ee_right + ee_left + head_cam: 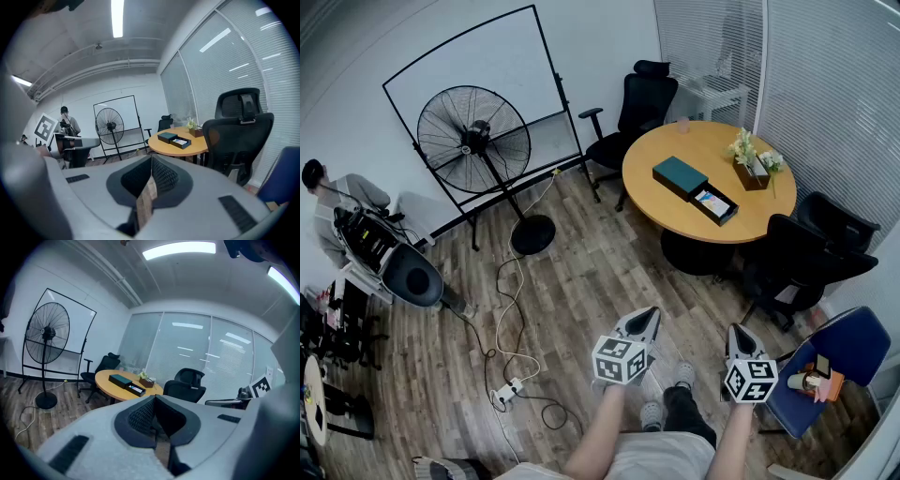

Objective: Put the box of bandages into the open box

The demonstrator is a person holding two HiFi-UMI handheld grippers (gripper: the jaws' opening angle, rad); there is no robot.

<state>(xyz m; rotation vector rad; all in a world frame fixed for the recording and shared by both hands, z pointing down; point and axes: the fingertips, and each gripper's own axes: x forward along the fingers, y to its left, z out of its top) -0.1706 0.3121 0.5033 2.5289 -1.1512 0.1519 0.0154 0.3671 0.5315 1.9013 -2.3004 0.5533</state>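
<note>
On the round wooden table (670, 209), far across the room, a flat dark teal box (679, 176) lies beside an open black box (713, 205) with something colourful inside. Both show small in the left gripper view as the teal box (120, 379) and open box (136, 389), and in the right gripper view as the teal box (167, 137) and open box (180, 142). My left gripper (648, 315) and right gripper (737, 330) hang side by side over the floor, well short of the table. Both are shut, left gripper (153, 399) and right gripper (151, 159), with nothing between the jaws.
Black office chairs (797, 253) ring the table, and a flower planter (752, 167) stands on it. A standing fan (474, 141) and whiteboard (478, 75) are at the left. Cables and a power strip (508, 387) lie on the wood floor. A person (337, 202) sits far left, and a blue chair (839, 352) stands at the right.
</note>
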